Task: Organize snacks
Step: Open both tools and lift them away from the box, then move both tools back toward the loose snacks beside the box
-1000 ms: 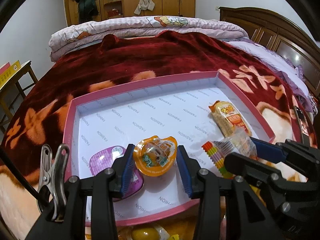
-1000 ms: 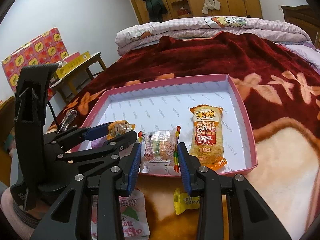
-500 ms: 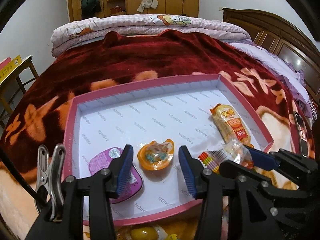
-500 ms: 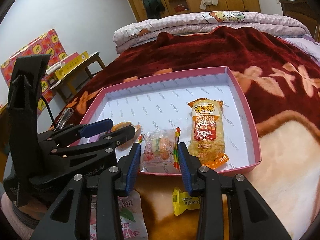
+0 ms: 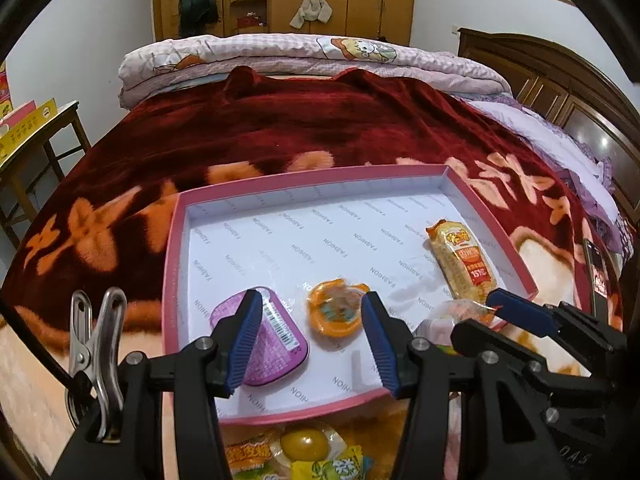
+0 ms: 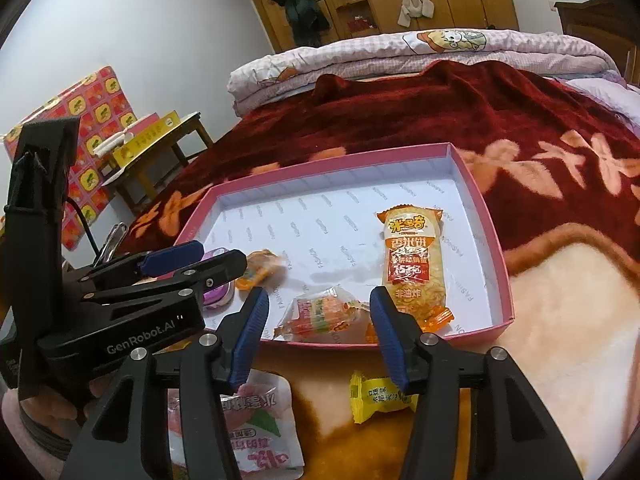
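Along the lower frame edge, the left gripper is gaping wide around the jelly cup, and the right gripper is gaping around the clear packet; both snacks are lying by the tray's near rim, its upper floor bare.

Black left tool, blue ribbed pads, silver screws, "GenRobot.AI" lettering, perhaps a pink sleeve.
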`<state>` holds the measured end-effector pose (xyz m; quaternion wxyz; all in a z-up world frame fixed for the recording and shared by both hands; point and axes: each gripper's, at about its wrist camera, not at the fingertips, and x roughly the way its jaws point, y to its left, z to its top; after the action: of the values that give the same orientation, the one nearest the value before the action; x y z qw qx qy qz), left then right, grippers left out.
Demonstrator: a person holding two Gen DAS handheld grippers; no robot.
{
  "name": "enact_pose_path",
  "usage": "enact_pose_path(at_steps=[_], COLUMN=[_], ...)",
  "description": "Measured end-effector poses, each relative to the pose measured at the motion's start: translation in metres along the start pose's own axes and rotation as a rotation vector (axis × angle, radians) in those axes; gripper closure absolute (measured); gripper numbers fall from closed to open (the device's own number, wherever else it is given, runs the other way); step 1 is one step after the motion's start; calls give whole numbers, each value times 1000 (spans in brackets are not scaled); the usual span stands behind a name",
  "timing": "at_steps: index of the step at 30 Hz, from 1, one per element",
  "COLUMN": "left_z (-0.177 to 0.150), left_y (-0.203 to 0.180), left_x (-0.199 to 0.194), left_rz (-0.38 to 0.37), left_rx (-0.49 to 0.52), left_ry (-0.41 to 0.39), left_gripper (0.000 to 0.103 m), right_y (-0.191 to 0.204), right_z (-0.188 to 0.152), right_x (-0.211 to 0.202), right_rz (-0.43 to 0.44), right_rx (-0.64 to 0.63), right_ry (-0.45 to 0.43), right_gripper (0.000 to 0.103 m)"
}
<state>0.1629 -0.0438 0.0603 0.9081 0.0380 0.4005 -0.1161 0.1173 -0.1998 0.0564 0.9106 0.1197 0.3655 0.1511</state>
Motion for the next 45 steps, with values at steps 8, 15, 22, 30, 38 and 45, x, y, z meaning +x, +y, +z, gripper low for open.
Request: enact_pose_path(at_steps=[8, 15, 22, 30, 38, 45], left_z=[-6, -10, -14, -27, -37, -45], left_y=[5, 7, 8, 12, 13, 16], left_x=[-14, -26, -32, -47, -60, -68], left_rz=[0, -9, -7, -5, -11, -3], left_rx=[-22, -39, -43, -55, -65, -70], left_ry=[3, -1, -2, -6, -6, -6], left_gripper=[49, 49, 49, 49, 49, 49], right_y=[2, 1, -1, 0, 4, 2], right_z=[-2, -6, -11, -16, -28, -36], right_x=[-12, -25, -31, -37, -47, -55], right_rz=[8, 10, 9, 10, 8, 2], right_rx=[14, 27, 30, 32, 26, 25], right_ry=[-18, -31, -25, -22, -14, -6], right_gripper=[49, 49, 49, 49, 49, 49])
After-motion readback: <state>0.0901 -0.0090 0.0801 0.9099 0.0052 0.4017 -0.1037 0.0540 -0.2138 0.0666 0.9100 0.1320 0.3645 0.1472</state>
